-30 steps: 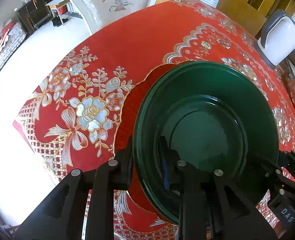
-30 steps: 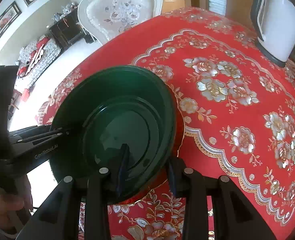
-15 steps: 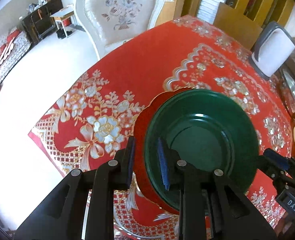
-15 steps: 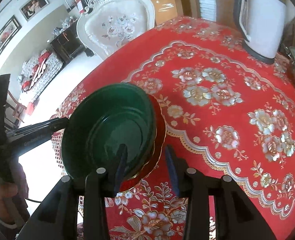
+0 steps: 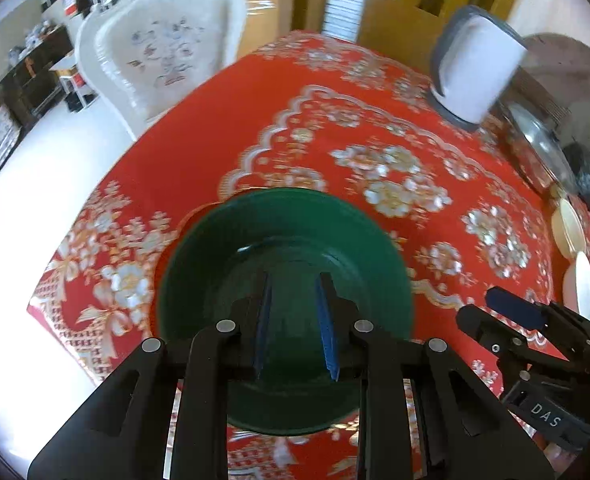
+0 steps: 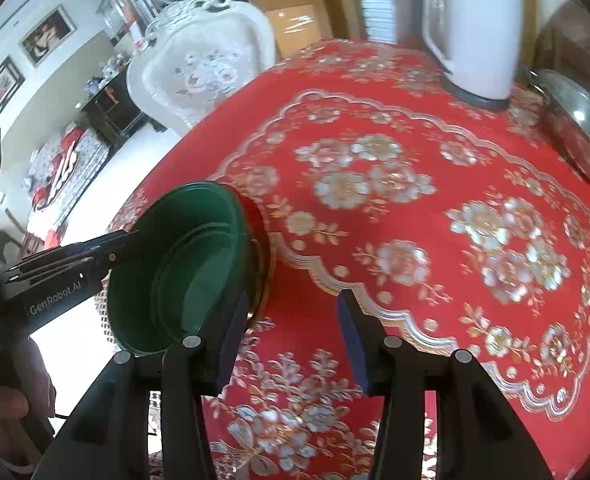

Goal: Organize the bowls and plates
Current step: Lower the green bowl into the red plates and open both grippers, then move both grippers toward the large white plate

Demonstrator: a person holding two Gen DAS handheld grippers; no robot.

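Left gripper (image 5: 295,320) low centre of the left wrist view, blue pads apart, nothing between them – released, hovering over the green bowl (image 5: 283,264). Same gripper seen from the side at the left edge of the right wrist view (image 6: 127,240), tips at the bowl's left rim; contact cannot be told.

Right gripper (image 6: 291,320) bottom centre of its own view, jaws spread wide, empty, above bare tablecloth (image 6: 435,200) just right of the bowl. Left pad (image 6: 235,320) overlaps the bowl's lower right rim in frame – touching or not, cannot tell. Also visible lower right of the left wrist view (image 5: 515,312).

Green bowl (image 6: 187,272) mid-left of the right wrist view, upright, nested on a red plate (image 6: 261,232). Plate shows only as a red crescent along the bowl's right side there, and along its left side in the left wrist view (image 5: 175,236). Stack sits near the table's left edge.

Further back: white kettle (image 6: 475,32) upper right, on the far part of the cloth, well apart from the stack. Metal tray (image 6: 575,120) at the right edge, just beside the kettle. Pale dishes (image 5: 575,256) at the right edge of the left wrist view. White floral chair (image 6: 203,72) beyond the table, upper left.
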